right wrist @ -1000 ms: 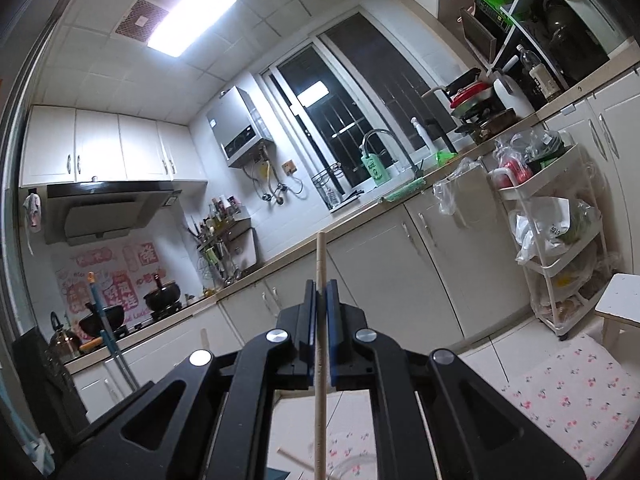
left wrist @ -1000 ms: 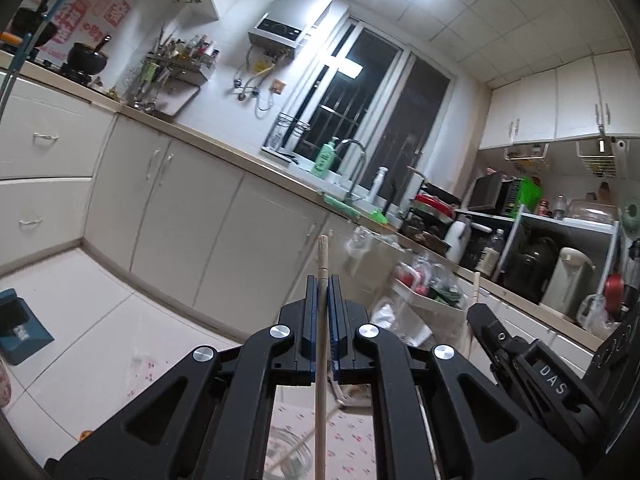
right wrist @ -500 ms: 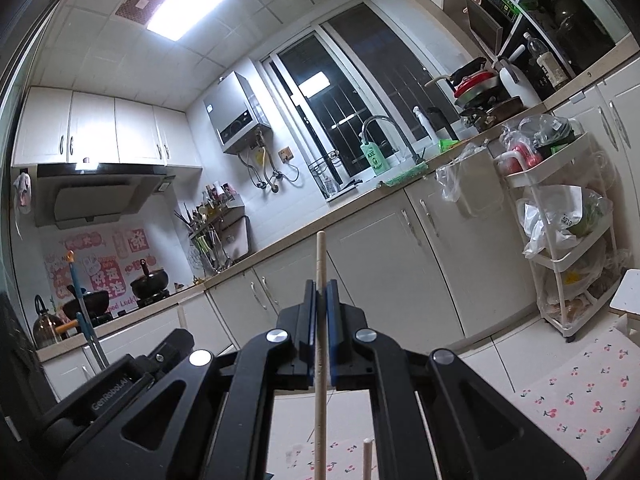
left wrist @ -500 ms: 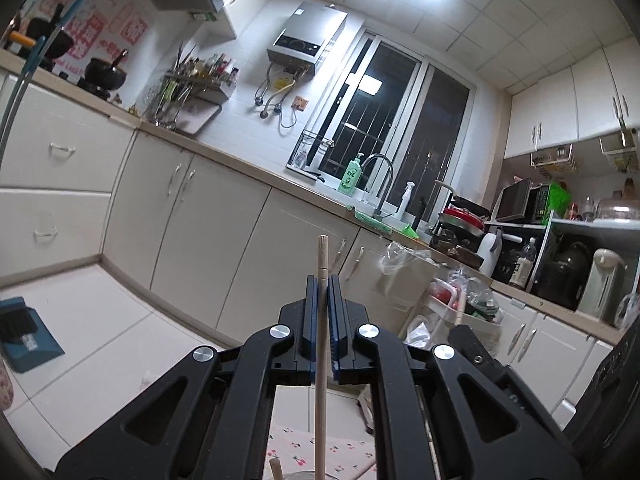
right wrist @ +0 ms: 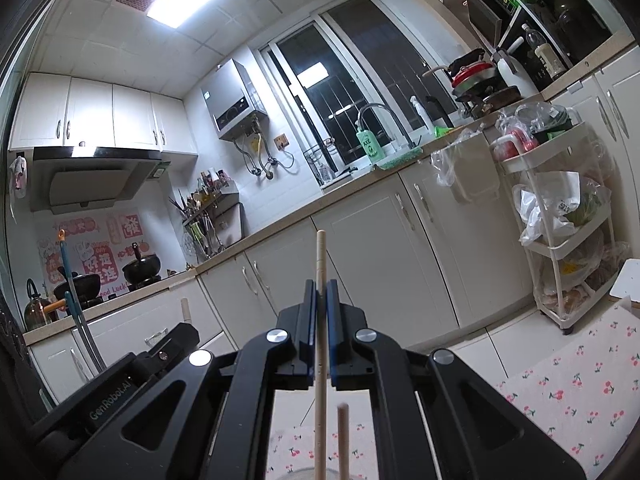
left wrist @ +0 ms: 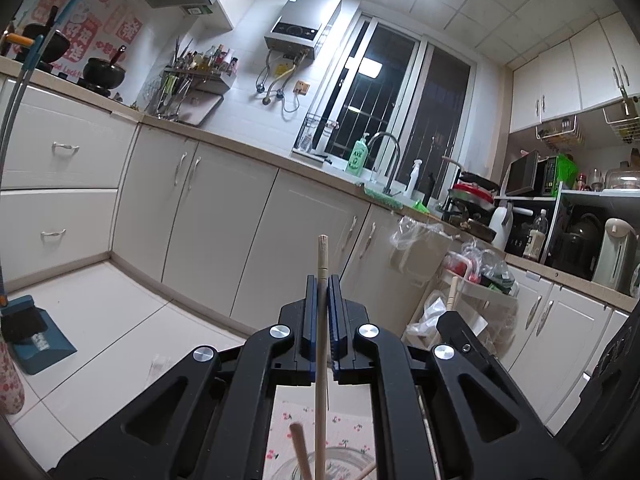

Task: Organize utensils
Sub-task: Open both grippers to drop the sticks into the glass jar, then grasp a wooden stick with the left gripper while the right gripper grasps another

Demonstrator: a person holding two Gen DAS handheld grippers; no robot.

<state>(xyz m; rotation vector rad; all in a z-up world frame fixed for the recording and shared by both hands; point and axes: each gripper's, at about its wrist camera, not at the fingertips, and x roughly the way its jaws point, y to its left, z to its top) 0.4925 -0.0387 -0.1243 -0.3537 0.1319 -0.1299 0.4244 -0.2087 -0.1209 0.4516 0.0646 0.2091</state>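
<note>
Left wrist view: kitchen fills most of the frame, cream cabinets [left wrist: 224, 236] under a long counter, sink with faucet [left wrist: 386, 160] below a dark window, white tiled floor. Nearer, a cherry-print cloth [left wrist: 344, 424] covers the bench just under the grippers. On it, at the very bottom edge, a clear glass jar [left wrist: 352, 462] shows only its rim; chopstick ends already stand in it, so it reads as the holder for the utensils.

The left gripper [left wrist: 323, 308] has its blue fingers [left wrist: 310, 316] pressed together on a wooden chopstick [left wrist: 321, 268], held upright, its lower end hanging down toward the jar mouth. Upright grip probably so the stick drops straight in instead of snagging the rim. Whether its tip is inside the glass yet, can't tell, cut off by the frame.

Right wrist view: same setup mirrored. The right gripper [right wrist: 321, 312] is clamped on a second chopstick [right wrist: 320, 256], also vertical, with another loose stick [right wrist: 343, 440] standing just beside it below. Jar rim barely visible at the bottom edge. The left gripper's body sits close at lower left, so both hands are crowded over the same jar.

Judgement: both sticks are being lowered for insertion; release not yet done.
</note>
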